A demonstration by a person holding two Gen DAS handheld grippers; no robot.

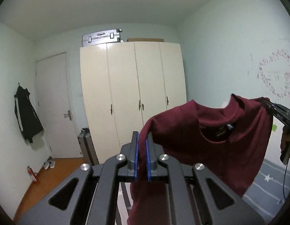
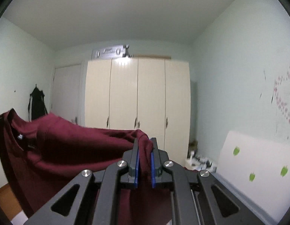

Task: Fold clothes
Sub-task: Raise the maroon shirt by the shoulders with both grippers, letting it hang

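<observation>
Dim, cool indoor light; fisheye-bent edges with dark corners; right view motion-blurred.

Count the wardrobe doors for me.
4, side by side across the cream wardrobe: far left, centre left, centre right, far right. Handles sit low on each. Nothing hides further doors.

Maroon sweater hanging stretched between both grippers, filling gap; open air lying ahead toward wardrobe.
</observation>
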